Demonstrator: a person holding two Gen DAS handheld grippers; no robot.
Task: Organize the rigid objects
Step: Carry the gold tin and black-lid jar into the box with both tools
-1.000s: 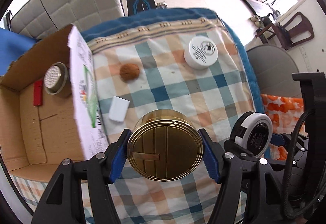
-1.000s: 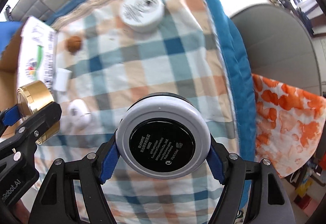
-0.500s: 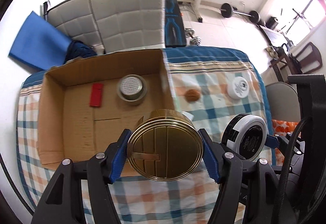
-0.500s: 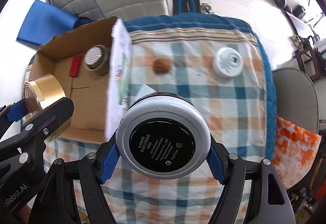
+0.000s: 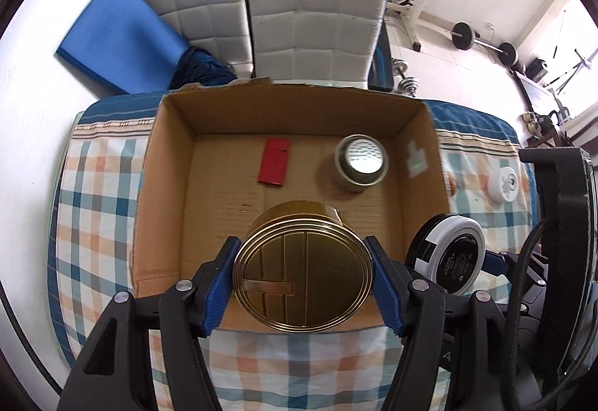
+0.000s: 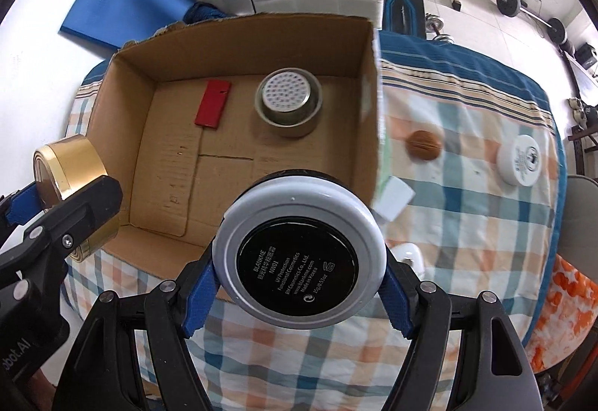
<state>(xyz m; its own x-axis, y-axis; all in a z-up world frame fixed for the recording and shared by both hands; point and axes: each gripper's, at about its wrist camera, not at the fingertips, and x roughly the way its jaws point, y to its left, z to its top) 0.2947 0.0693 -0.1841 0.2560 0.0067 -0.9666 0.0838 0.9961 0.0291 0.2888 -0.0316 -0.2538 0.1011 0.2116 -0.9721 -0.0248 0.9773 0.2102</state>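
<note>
Left wrist view: our left claw (image 5: 302, 286) clamps the round gold metal tin (image 5: 302, 272) directly above the open brown cardboard box (image 5: 291, 112); right claw (image 6: 299, 284) clamps the white-rimmed black compact (image 6: 299, 254) at its near-right corner.

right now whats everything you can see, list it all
gold tin: 1, gold, in left jaws over box
cosmetic compact: 1, white and black, in right jaws
cardboard box: 1, brown, on cloth
red case: 1, red, in box
metal strainer cup: 1, silver, in box
walnut: 1, brown, on cloth
white jar: 1, white, on cloth
white block: 1, white, beside box
checked cloth: 1, blue, orange, white
left gripper: 1, black, blue pads
right gripper: 1, black, blue pads
</note>
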